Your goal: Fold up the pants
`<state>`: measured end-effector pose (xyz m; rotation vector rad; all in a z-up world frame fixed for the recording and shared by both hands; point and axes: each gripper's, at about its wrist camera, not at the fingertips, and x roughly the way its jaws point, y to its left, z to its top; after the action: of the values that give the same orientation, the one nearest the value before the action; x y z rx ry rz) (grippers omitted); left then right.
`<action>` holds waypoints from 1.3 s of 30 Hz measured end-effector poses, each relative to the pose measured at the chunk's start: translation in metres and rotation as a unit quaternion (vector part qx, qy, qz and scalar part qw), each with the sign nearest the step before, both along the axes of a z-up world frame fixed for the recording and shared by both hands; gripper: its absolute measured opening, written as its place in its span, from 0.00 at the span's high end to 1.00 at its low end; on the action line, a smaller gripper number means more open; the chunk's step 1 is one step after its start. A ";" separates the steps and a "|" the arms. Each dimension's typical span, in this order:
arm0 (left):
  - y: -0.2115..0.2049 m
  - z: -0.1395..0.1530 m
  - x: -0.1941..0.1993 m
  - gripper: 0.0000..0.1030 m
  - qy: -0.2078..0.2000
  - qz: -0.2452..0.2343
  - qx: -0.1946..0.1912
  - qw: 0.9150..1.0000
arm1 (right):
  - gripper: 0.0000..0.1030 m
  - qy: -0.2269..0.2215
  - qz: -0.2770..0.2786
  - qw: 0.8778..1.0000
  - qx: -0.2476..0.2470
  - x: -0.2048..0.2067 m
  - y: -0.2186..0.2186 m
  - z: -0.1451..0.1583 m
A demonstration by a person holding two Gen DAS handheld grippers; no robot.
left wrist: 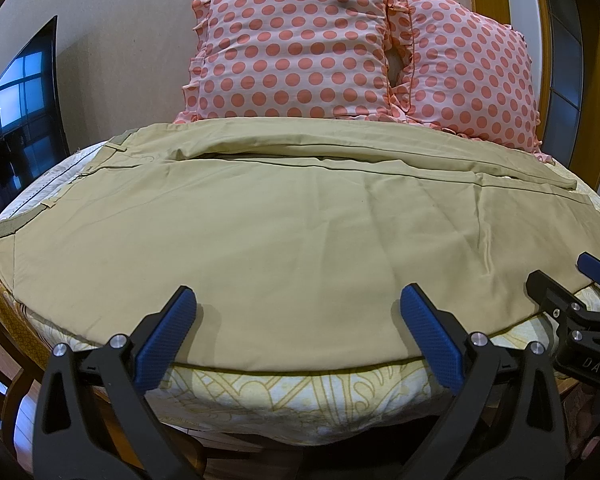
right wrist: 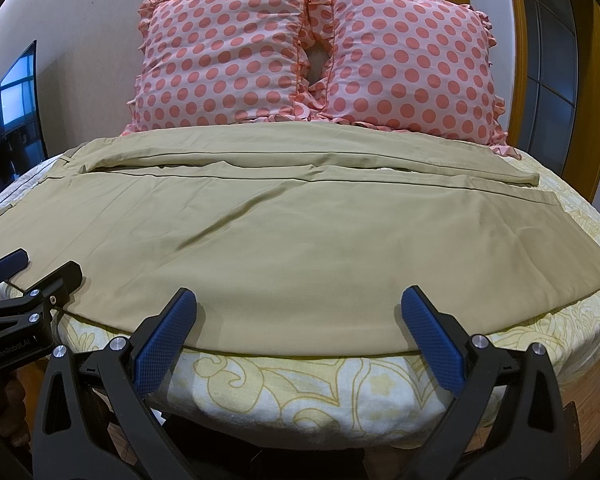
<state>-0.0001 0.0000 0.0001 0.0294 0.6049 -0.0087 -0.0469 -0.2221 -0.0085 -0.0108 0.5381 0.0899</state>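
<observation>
The bed, under a cream sheet with a yellow pattern, carries the tan pants, which lie spread flat across it, waistband toward the left and cuffs toward the right, the near leg along the front edge of the mattress and the far leg running just in front of two polka-dot pillows. The pillows touch or slightly overlap the far leg, so a fold carried that way should, I judge, stop short of them to avoid dragging their frills. A dark screen stands well off to the left and seems no hindrance. The left tongs hover spread wide over the near edge of the cloth, gripping nothing; the right tongs are likewise spread and empty, just beside them. To do this step well, each pair should probably pinch the near hem at matching points, lift evenly and lay the near leg over the far one, smoothing the diagonal crease near the middle.
</observation>
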 end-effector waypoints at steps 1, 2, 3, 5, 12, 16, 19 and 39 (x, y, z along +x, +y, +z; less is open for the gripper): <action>0.000 0.000 0.000 0.02 0.000 0.000 0.000 1.000 | 0.01 0.000 0.000 1.000 0.000 0.000 0.000 0.000; 0.000 0.000 0.000 0.02 0.000 0.000 0.000 1.000 | 0.01 0.000 0.000 1.000 0.000 0.000 0.000 0.000; 0.000 0.000 0.000 0.02 0.000 0.000 0.000 1.000 | 0.01 0.000 0.000 1.000 0.000 0.000 0.000 0.000; 0.000 0.000 0.000 0.02 0.000 0.000 0.000 1.000 | 0.01 0.000 0.000 1.000 0.000 0.000 0.000 0.000; 0.000 0.000 0.000 0.02 0.000 0.000 0.000 1.000 | 0.01 0.000 0.000 1.000 0.000 0.000 0.000 0.000; 0.000 0.000 0.000 0.02 -0.001 0.000 0.000 1.000 | 0.01 -0.001 0.000 1.000 0.000 -0.001 0.000 0.000; 0.000 0.000 0.000 0.02 -0.001 0.000 0.000 1.000 | 0.01 -0.002 0.000 1.000 0.001 -0.001 0.000 0.000; 0.000 0.000 0.000 0.02 -0.004 -0.001 0.000 1.000 | 0.01 -0.010 0.001 1.000 0.000 -0.004 0.000 -0.002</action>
<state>0.0000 0.0000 0.0001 0.0306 0.5976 -0.0094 -0.0513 -0.2222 -0.0105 -0.0112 0.5182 0.0915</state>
